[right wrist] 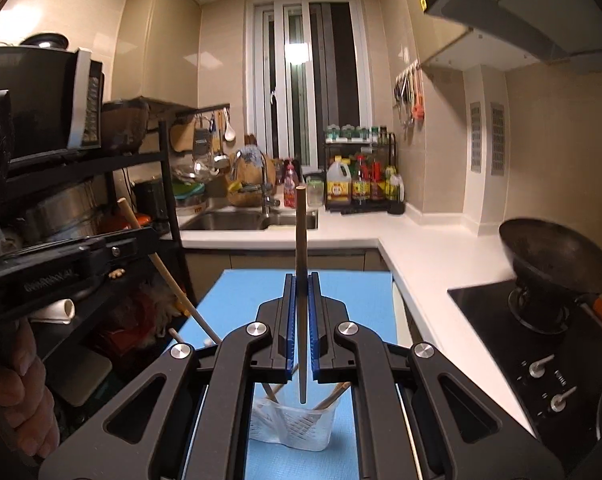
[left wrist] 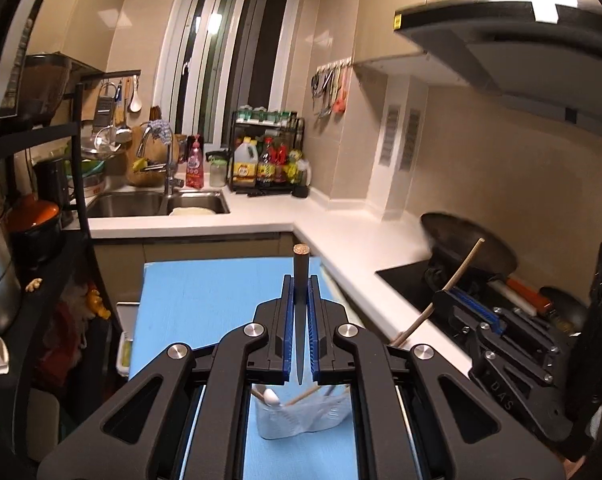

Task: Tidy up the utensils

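My left gripper is shut on a chopstick that stands upright between the blue pads and looks dark against the light. My right gripper is shut on a second upright chopstick. Each gripper shows in the other's view: the right gripper with a pale wooden chopstick, the left gripper with its tilted stick. Below both, a translucent white utensil holder stands on the blue mat with several chopsticks and a white spoon.
A white L-shaped counter holds a sink, a condiment rack and a black wok on the hob. A black shelf rack with pots stands at the left. A person's hand grips the left tool.
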Available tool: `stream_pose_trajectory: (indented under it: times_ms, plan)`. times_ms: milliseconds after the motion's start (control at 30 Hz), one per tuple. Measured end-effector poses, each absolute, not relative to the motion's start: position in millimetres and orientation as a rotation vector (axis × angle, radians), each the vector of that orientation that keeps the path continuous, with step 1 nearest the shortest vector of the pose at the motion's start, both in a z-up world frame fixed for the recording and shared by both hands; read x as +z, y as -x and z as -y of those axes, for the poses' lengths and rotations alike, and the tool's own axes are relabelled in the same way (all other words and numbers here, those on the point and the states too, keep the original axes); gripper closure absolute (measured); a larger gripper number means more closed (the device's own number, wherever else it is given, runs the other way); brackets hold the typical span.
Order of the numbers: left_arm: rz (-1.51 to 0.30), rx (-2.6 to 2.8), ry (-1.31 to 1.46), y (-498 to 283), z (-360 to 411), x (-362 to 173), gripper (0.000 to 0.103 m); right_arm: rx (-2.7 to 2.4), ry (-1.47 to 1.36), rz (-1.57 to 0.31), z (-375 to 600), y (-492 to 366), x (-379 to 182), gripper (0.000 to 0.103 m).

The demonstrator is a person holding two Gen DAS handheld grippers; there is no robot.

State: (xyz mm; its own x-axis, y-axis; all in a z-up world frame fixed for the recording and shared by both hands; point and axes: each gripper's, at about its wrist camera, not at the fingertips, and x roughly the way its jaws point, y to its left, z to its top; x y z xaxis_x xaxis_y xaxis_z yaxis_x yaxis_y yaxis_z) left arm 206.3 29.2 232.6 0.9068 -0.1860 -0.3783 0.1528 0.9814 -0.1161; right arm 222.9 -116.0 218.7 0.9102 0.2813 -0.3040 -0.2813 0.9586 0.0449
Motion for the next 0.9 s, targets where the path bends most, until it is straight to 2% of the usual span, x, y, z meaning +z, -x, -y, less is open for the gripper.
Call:
stream_pose_trajectory:
  times_ms: [200, 267, 300, 333, 367, 467, 533, 600, 633, 700, 900]
  plan:
    - [-0.496, -0.134, 0.078, -239.0, -21.0, 178.5, 0.097, 0.302, -0.014, -0.409, 116.8, -243.7, 176.1, 0.095]
    - [-0.513, -0.144, 0.072, -240.1, -19.2, 170.2, 0.095, 0.298, 0.01, -0.433, 114.0, -241.5, 171.6, 0.075]
    - [-0.51, -0.139, 0.058, -235.7, -17.4, 167.6, 0.081, 0.3, 0.016, -0.427, 114.6, -236.0, 171.3, 0.057]
    - [-0.497, -0.135, 0.046, -229.4, -17.5, 168.2, 0.07, 0.299, 0.022, -0.414, 115.3, -229.2, 171.5, 0.052]
    - [-0.476, -0.133, 0.038, -223.8, -19.6, 170.4, 0.055, 0.295, 0.032, -0.4, 116.8, -220.1, 172.5, 0.052]
    - [-0.413, -0.119, 0.025, -190.6, -28.3, 175.8, 0.052, 0.29, 0.018, -0.366, 129.1, -190.8, 174.4, 0.047]
    - [-0.394, -0.112, 0.033, -167.5, -34.5, 173.5, 0.044, 0.276, 0.005, -0.342, 139.6, -167.0, 169.7, 0.033]
    - [-0.384, -0.093, 0.035, -143.3, -40.2, 163.8, 0.027, 0.26, -0.001, -0.335, 147.0, -149.1, 160.8, 0.017]
    - [-0.382, -0.088, 0.038, -131.1, -42.8, 155.6, 0.025, 0.255, 0.0, -0.335, 149.6, -139.9, 153.6, 0.011]
    - [-0.395, -0.082, 0.044, -115.2, -45.5, 136.5, 0.017, 0.223, 0.023, -0.336, 151.5, -126.6, 136.7, 0.005]
    - [-0.447, -0.045, 0.083, -106.8, -47.3, 96.0, 0.01, 0.162, 0.043, -0.382, 155.5, -117.2, 88.9, 0.005]
